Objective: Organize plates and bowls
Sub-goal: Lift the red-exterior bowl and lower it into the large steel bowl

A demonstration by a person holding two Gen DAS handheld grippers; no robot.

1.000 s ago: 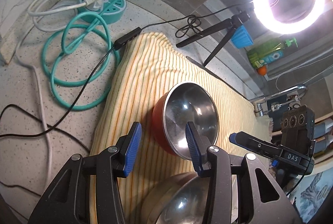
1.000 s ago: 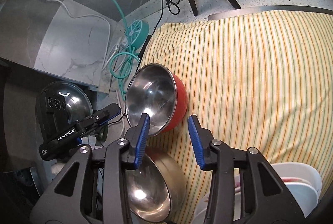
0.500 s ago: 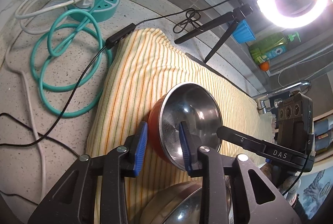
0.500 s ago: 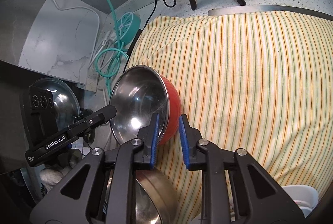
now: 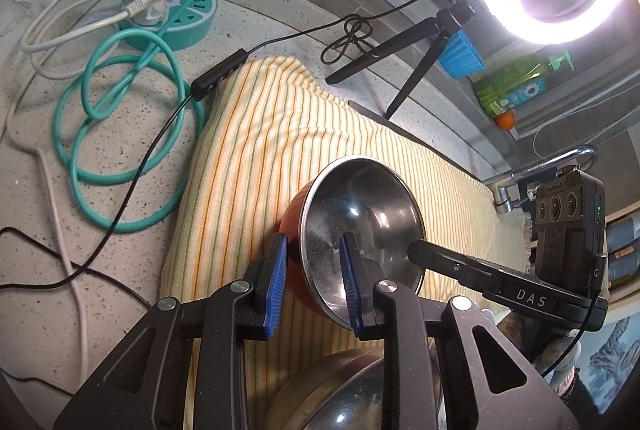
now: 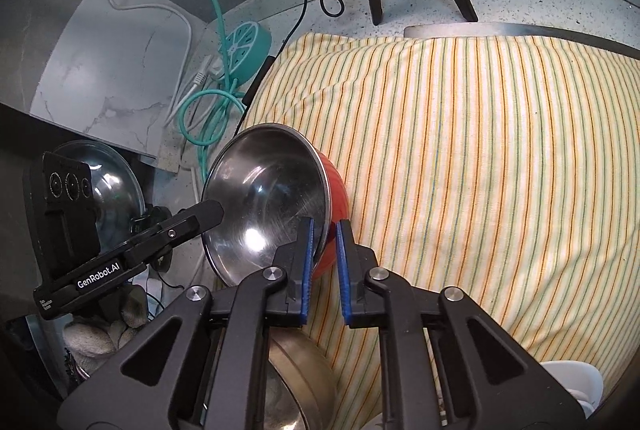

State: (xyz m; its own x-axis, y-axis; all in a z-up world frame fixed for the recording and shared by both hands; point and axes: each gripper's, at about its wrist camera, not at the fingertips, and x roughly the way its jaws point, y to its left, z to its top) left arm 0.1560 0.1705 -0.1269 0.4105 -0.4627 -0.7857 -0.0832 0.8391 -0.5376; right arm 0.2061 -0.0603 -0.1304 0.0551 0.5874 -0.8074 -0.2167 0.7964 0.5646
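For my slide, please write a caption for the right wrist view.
Right gripper closes over the rim of the red bowl on the striped cloth.

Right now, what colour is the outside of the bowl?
Red, with a shiny silver inside. The bowl shows best in the right wrist view.

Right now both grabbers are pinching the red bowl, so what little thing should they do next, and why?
Probably lift the red bowl gently, both together. The right gripper is clamped on one side of its rim, the left gripper straddles the other side, and the bowl sits tilted above the striped cloth, so an uneven pull might twist it loose.
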